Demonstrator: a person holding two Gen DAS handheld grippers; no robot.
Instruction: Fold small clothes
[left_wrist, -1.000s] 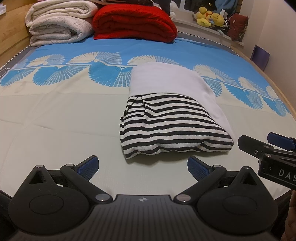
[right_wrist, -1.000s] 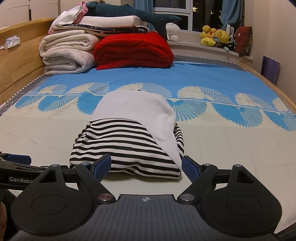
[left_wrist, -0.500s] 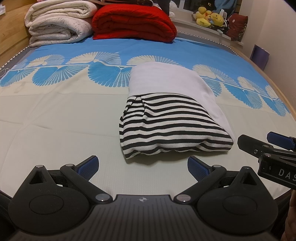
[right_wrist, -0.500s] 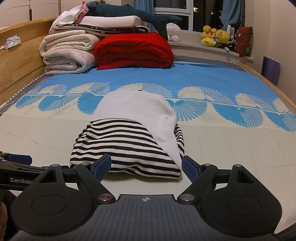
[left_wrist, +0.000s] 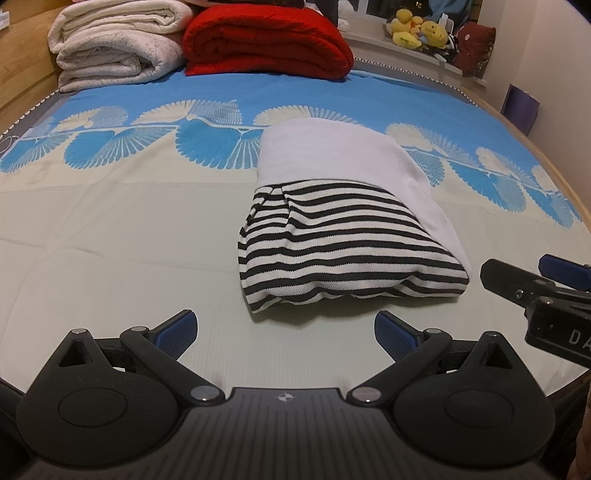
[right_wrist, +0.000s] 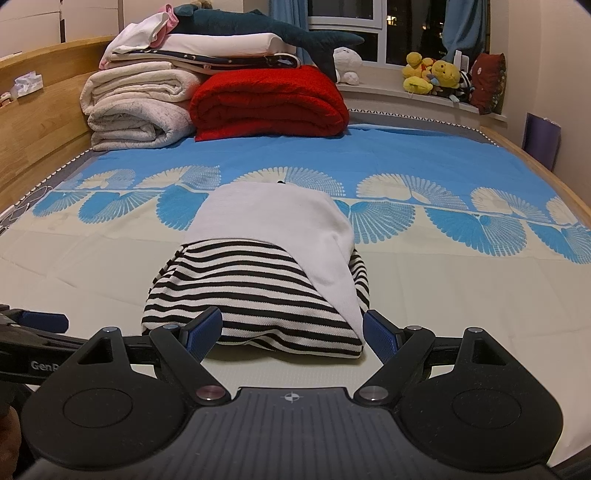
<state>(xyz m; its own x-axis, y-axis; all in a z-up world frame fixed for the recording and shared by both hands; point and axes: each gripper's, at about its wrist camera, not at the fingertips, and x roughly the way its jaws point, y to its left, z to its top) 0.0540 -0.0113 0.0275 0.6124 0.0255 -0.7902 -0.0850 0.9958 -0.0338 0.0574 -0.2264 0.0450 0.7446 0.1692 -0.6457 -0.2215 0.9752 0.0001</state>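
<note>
A folded small garment (left_wrist: 343, 236), black-and-white striped at the near end and plain white at the far end, lies flat on the bed; it also shows in the right wrist view (right_wrist: 258, 280). My left gripper (left_wrist: 284, 332) is open and empty, a little short of the garment's near edge. My right gripper (right_wrist: 291, 332) is open and empty, its fingertips on either side of the garment's near striped edge, apparently not touching. The right gripper also shows in the left wrist view (left_wrist: 532, 280), to the right of the garment. The left gripper shows at the left edge of the right wrist view (right_wrist: 37, 325).
The bed sheet (left_wrist: 110, 229) is cream near me and blue with fan patterns farther off. Folded white blankets (right_wrist: 136, 107) and a red blanket (right_wrist: 269, 103) are stacked at the head. Plush toys (right_wrist: 432, 74) sit on the window sill. A wooden bed rail (right_wrist: 40, 110) runs along the left.
</note>
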